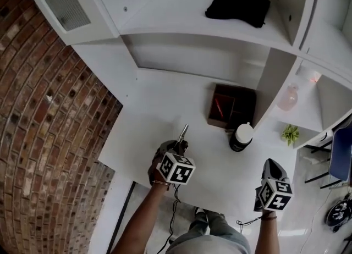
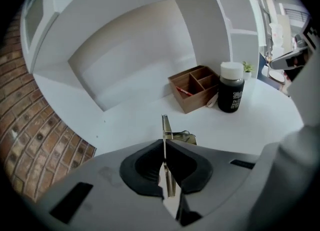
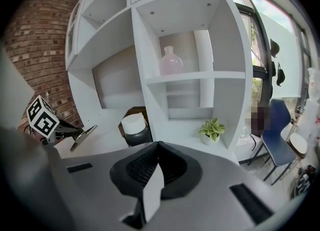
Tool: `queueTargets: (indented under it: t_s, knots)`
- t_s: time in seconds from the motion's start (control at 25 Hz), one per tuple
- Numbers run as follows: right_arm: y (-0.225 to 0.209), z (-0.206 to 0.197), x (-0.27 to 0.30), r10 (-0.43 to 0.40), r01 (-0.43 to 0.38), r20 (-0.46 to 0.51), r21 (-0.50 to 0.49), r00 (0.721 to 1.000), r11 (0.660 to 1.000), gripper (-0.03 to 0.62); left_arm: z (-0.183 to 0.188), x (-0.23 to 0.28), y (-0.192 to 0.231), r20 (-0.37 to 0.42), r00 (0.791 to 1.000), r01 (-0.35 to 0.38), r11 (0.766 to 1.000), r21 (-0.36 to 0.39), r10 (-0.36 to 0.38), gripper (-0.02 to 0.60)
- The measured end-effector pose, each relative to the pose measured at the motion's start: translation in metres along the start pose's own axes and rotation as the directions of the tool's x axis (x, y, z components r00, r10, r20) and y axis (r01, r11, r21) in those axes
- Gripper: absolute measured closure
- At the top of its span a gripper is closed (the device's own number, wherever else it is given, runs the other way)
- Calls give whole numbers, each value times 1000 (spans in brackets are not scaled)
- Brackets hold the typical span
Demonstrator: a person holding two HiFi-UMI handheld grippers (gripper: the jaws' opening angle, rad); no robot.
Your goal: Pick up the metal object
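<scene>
The metal object (image 2: 165,131) is a thin, flat, shiny piece seen edge-on. My left gripper (image 2: 165,144) is shut on it, and its tip pokes out past the jaws over the white table (image 2: 260,125). In the head view the metal object (image 1: 183,132) sticks forward from the left gripper (image 1: 177,149), above the table's near left part. The right gripper view shows the metal object (image 3: 84,137) tilted, off the surface. My right gripper (image 1: 273,167) hangs at the table's near right edge, jaws shut with nothing held (image 3: 158,146).
A brown wooden divided box (image 1: 232,106) stands against the shelf unit, a black jar with a white lid (image 1: 241,136) just in front of it. A pink vase (image 1: 287,98) and a small plant (image 1: 290,133) sit in shelves to the right. Brick wall (image 1: 38,137) on the left.
</scene>
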State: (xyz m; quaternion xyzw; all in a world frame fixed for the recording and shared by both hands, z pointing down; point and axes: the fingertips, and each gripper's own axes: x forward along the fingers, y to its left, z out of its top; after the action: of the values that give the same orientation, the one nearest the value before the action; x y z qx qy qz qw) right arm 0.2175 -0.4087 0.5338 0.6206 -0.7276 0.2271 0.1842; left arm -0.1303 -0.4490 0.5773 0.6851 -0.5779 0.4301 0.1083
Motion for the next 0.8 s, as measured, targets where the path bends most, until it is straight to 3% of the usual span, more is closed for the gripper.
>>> queueTargets:
  t_s: [0.2,0.44,0.6,0.8]
  knots:
    - [19,30,-15,35,-31,48,-74,998,997,594,0,-31,15,77,997,22,978,-207,-6,568]
    - [48,80,-29,86,-65,137,-154,987,986,594,11,-81,41,220,974,55,904,-424,44,568]
    - [71,115,-41,136,-97,200,-196,970,976,594,28,-116,59,334,936,79,863,-499,108,568]
    - [102,152,-60,196,-121,294,-253,936,960,594,49,-162,83,468,859,95,832,-546,209,568]
